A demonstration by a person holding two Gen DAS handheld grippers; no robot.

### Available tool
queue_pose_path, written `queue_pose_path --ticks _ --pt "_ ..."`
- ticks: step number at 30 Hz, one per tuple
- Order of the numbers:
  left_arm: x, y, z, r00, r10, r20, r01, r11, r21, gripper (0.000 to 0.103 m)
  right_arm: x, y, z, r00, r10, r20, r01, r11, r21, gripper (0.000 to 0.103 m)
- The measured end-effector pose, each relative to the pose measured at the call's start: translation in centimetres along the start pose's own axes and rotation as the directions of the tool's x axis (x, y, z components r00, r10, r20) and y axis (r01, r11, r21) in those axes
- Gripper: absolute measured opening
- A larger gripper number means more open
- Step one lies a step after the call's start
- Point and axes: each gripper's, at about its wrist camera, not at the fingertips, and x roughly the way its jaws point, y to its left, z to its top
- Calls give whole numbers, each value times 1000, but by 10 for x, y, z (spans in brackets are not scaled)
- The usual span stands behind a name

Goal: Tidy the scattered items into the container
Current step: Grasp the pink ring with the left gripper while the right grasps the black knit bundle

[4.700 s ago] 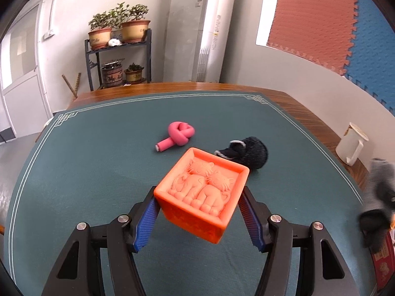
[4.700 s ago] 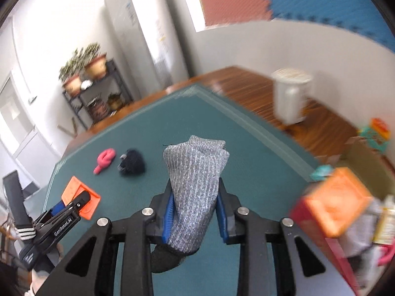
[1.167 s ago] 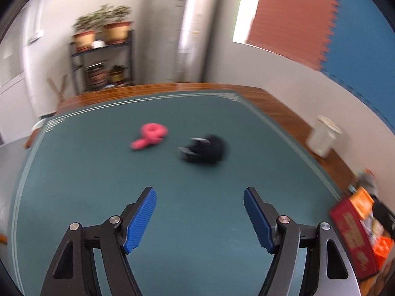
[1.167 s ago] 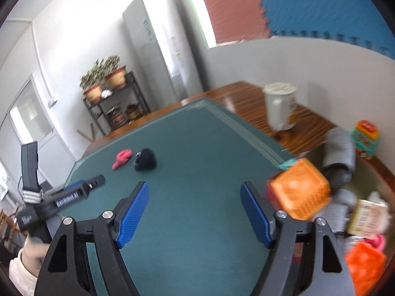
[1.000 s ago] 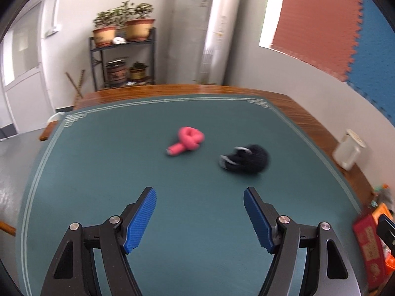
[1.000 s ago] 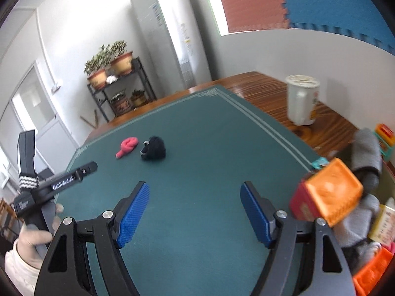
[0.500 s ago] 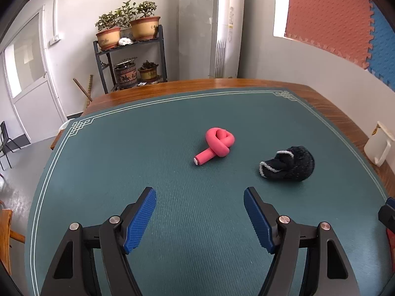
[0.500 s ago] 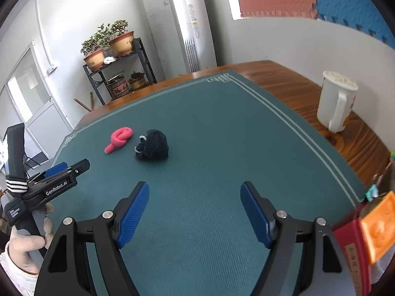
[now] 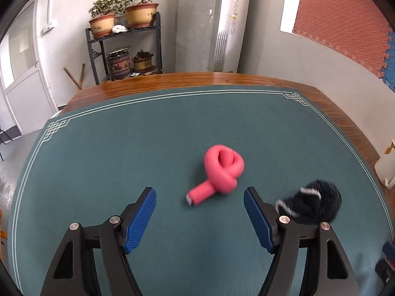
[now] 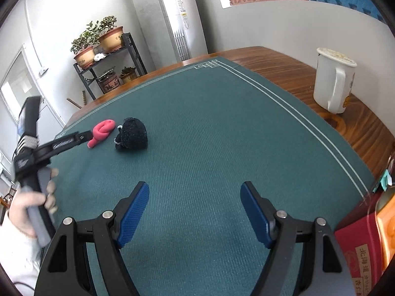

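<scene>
A pink knotted foam tube (image 9: 219, 172) lies on the green table mat (image 9: 123, 148), just ahead of my open, empty left gripper (image 9: 200, 194). A black fuzzy rolled sock (image 9: 313, 202) lies to its right, beside the right finger. In the right wrist view the pink tube (image 10: 102, 130) and black sock (image 10: 132, 135) lie far left, with the left gripper (image 10: 84, 133) reaching over them. My right gripper (image 10: 195, 192) is open and empty over bare mat. The red container's corner (image 10: 358, 244) shows at lower right.
A white mug (image 10: 333, 83) stands on the wooden table border at the right. An orange item (image 10: 387, 222) sits inside the container. A plant shelf (image 9: 123, 49) and a tall air conditioner (image 9: 222, 22) stand beyond the table's far edge.
Both grippers let go of the orange block and grey sock, now at the container. The left gripper has moved forward to the pink tube; the right has swung away from the container.
</scene>
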Motion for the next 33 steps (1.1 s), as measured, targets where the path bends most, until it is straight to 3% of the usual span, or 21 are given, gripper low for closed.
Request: queue_pose_path --ticks 12,14,15,16,21,28,33 --pt "49 -17 13 997 -15 -79 18 999 38 74 13 2 -5 999 -15 -31 14 1000 -17 80" --pt "48 -15 12 997 -10 -71 12 1000 29 58 16 3 -7 999 -19 -39 18 1000 -21 80" --pt "47 -14 12 998 -5 -65 6 1000 23 43 17 3 -7 999 -21 -39 20 1000 -23 80" --pt "45 -12 11 998 -1 -60 2 1000 15 39 17 3 -8 999 -24 -38 23 999 -25 80" --pt "30 5 3 999 -7 -51 4 998 -63 38 19 4 -9 999 -30 -37 29 999 -28 80" --pt "-3 -2 1 1000 6 3 -5 998 -59 38 29 4 -6 998 -10 -65 9 1000 -9 80" --pt "-4 0 1 1000 -1 -3 1 997 -75 38 46 14 20 996 19 -91 -18 1000 3 80"
